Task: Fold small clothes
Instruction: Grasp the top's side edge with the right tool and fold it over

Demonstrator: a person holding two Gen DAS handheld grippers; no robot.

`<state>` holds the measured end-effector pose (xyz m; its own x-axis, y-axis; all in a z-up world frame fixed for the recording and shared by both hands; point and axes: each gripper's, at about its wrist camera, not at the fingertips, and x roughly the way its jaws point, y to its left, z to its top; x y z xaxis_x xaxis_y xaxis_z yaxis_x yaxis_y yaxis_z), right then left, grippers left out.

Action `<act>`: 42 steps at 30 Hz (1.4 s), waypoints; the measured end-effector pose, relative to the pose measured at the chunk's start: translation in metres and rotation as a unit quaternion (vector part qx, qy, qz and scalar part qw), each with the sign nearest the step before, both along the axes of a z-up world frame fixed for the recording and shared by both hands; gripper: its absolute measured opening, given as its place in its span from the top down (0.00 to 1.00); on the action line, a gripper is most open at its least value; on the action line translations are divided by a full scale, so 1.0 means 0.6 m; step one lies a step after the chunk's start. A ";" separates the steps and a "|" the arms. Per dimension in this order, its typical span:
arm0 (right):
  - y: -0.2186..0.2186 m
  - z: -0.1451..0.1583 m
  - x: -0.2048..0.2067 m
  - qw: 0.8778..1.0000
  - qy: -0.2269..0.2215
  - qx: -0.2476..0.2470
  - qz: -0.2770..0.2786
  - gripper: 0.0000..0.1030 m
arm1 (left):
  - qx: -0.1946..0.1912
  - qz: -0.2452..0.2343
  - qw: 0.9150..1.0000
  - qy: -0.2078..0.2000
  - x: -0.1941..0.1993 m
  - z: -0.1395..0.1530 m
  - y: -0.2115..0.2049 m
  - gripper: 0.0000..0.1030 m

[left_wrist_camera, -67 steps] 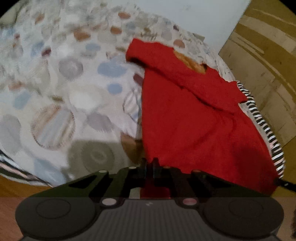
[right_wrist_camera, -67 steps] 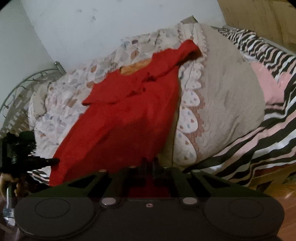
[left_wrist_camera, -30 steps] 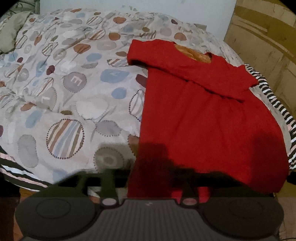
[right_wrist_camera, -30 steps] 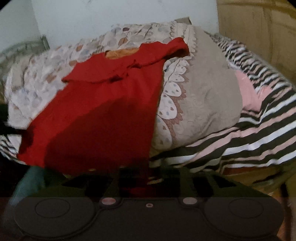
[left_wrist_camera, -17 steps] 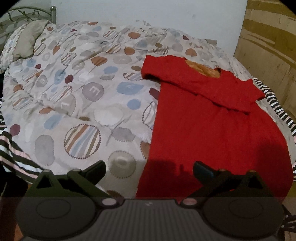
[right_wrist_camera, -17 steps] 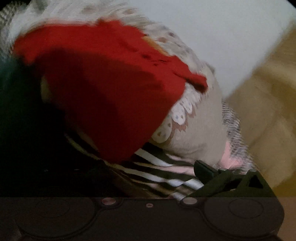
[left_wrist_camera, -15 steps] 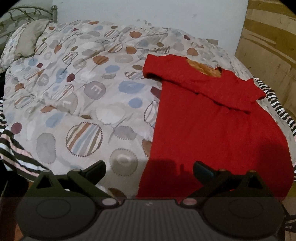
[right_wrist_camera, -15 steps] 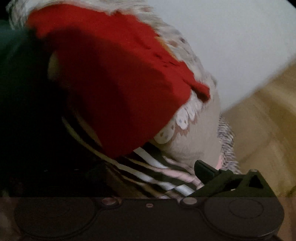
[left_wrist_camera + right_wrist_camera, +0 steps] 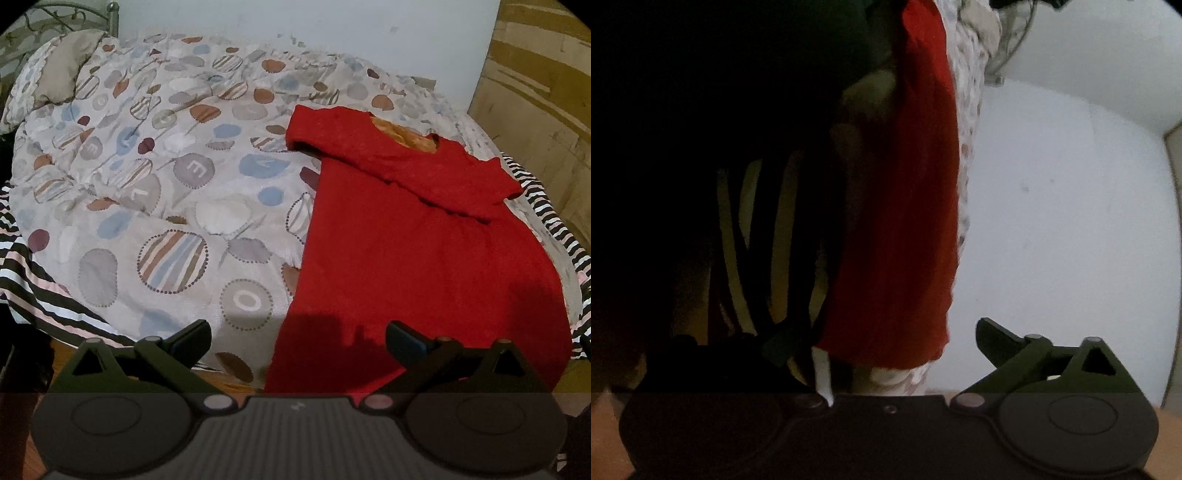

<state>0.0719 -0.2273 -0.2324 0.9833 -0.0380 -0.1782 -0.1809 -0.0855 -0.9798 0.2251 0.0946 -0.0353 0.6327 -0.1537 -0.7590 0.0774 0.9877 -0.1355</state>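
Left wrist view: I've got the red garment [image 9: 413, 251] lying spread on the patterned blanket [image 9: 177, 192], filling the right half of the frame. Its neck opening sits upper right and shows an orange lining [image 9: 402, 137]. Short sleeves stick out to both sides near the top, and the body widens toward the hem at the lower edge of the frame. A striped sheet [image 9: 44, 295] shows under the blanket at lower left and along the right edge. Pillow [image 9: 62, 66] and metal bed frame [image 9: 55, 14] at upper left, white wall [image 9: 295, 26] along the top, wooden panel [image 9: 543, 81] at upper right.

Left gripper [image 9: 297, 338]: jaws have just been opening and now stand spread wide. Nothing is gripped; the right finger overlaps the hem in the picture, the left one sits over bare blanket. Whether either touches the cloth, I can't tell.

Right wrist view: camera is rolled onto its side, and the left half of the frame is nearly black. The red garment [image 9: 908, 229] runs as a vertical band up the middle, with striped fabric to its left and white wall on the right. Right gripper [image 9: 882, 339]: jaws have just been closing slightly, yet they are still spread wide. The right finger is clear against the wall, the left one barely visible in the dark. Red cloth hangs in line with the gap, no pinch visible.
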 end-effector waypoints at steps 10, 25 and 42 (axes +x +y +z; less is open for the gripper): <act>0.017 0.090 -0.005 0.996 0.042 0.072 0.019 0.85 | -0.020 -0.042 0.998 -0.033 -0.042 -0.006 -0.018 0.01; 0.042 0.382 0.112 0.897 0.175 0.395 -0.099 0.99 | 0.062 -0.182 0.974 -0.122 -0.141 -0.036 -0.137 0.01; -0.013 0.435 0.154 0.810 0.238 0.524 -0.115 0.97 | 0.182 -0.257 0.941 -0.125 -0.104 -0.099 -0.227 0.01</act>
<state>0.1645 -0.2352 0.0289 0.7821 0.2070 -0.5877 -0.4528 0.8367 -0.3080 0.1625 -0.0416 -0.0945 0.7114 -0.2475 -0.6577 0.5424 0.7885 0.2900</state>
